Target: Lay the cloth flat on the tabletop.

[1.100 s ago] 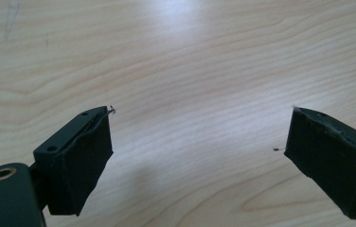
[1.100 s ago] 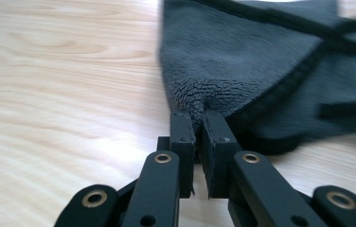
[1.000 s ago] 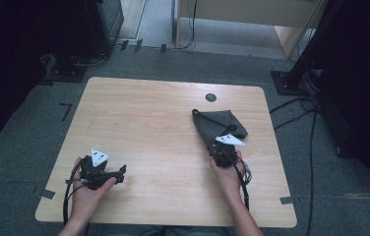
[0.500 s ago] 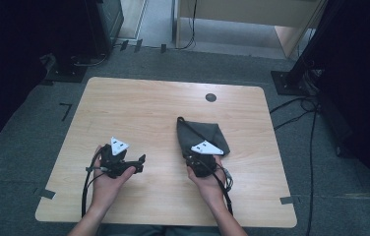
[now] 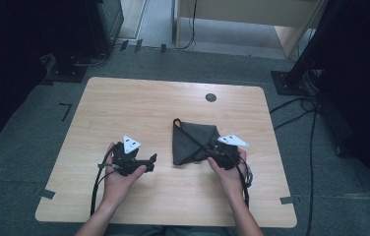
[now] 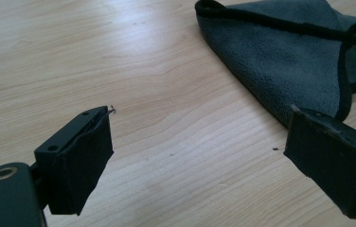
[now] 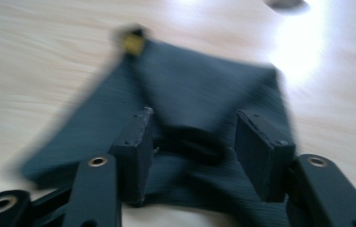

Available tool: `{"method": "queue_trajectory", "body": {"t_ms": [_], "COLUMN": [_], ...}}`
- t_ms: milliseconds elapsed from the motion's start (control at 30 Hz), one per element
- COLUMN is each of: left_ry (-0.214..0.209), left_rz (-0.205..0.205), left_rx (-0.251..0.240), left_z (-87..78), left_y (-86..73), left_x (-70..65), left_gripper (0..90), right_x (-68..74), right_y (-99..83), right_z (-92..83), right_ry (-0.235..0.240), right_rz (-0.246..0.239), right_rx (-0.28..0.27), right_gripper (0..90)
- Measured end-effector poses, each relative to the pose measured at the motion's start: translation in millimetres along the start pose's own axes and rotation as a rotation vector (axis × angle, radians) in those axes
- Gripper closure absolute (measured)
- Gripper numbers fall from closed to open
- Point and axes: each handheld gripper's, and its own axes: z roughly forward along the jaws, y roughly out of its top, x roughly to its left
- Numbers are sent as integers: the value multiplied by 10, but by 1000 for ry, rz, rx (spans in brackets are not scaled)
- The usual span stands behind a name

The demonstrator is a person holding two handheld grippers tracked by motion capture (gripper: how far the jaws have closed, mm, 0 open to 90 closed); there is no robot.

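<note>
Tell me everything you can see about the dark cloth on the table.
The cloth is dark grey, soft and fuzzy like microfibre, with black stitched edging and a small yellow tag at its far corner. It lies folded into a rough triangle, flat on the wooden table, right of centre. The right claw stands over its near edge, jaws just opened, cloth between them.

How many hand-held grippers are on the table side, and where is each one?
2. The left hand-held gripper hovers over bare wood of the table, left of the dark grey cloth. The right hand-held gripper is at the cloth's right edge.
</note>
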Motion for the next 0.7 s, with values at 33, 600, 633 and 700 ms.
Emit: {"method": "queue_trajectory", "body": {"t_ms": [33, 600, 633, 700], "left_ry": [-3, -47, -47, -57], "left_rz": [0, 44, 49, 58], "left_rx": [1, 27, 29, 34], "left_z": [5, 106, 113, 147], "left_y": [-7, -73, -75, -87], "left_x": [-9, -156, -160, -176], "left_gripper": [85, 85, 85, 85], "right_x": [-46, 319, 379, 489], "right_y": [-26, -240, -255, -275], "right_z": [73, 173, 158, 137], "right_ry": [-6, 46, 62, 96], "right_rz": [23, -51, -61, -83], "right_rx": [18, 67, 73, 84], "right_gripper": [473, 806, 807, 810]}}
